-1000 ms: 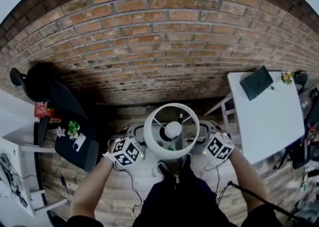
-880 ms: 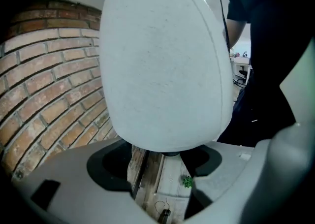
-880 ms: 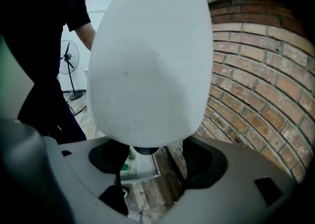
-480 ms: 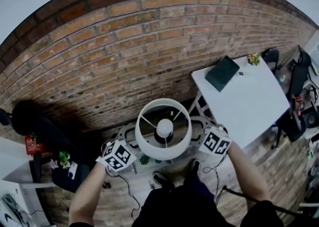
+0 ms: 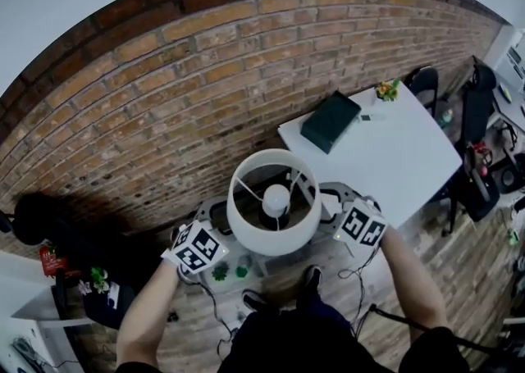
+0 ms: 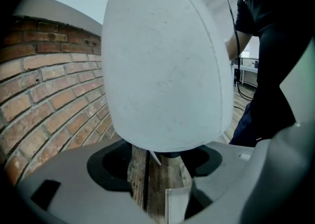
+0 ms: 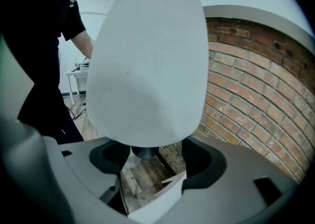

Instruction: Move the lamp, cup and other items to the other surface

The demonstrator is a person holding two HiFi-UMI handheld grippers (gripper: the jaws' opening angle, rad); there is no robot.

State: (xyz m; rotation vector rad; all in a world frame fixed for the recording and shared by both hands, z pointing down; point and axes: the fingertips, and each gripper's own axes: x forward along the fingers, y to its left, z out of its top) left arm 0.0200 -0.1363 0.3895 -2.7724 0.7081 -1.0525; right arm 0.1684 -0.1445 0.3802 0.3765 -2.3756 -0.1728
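The lamp (image 5: 273,199) has a round white shade with its bulb showing from above in the head view. It hangs in the air in front of the person, held from both sides. My left gripper (image 5: 215,236) reaches under the shade from the left, my right gripper (image 5: 340,216) from the right. In the left gripper view the shade (image 6: 167,65) fills the picture above my left gripper (image 6: 157,178). In the right gripper view the shade (image 7: 147,65) and its dark stem (image 7: 144,151) sit just over my right gripper (image 7: 147,169). Both appear shut on the lamp's lower part, which the shade hides.
A white table (image 5: 394,158) stands to the right by the brick wall (image 5: 164,93), with a dark flat box (image 5: 330,120) and a small plant (image 5: 387,89) on it. A black chair (image 5: 422,80) is behind it. A dark side table with a plant (image 5: 98,281) is at lower left. Wooden floor lies below.
The view has swung to the right: the white table now sits closer to the middle, nearer the lamp. The lamp stays held between both grippers.
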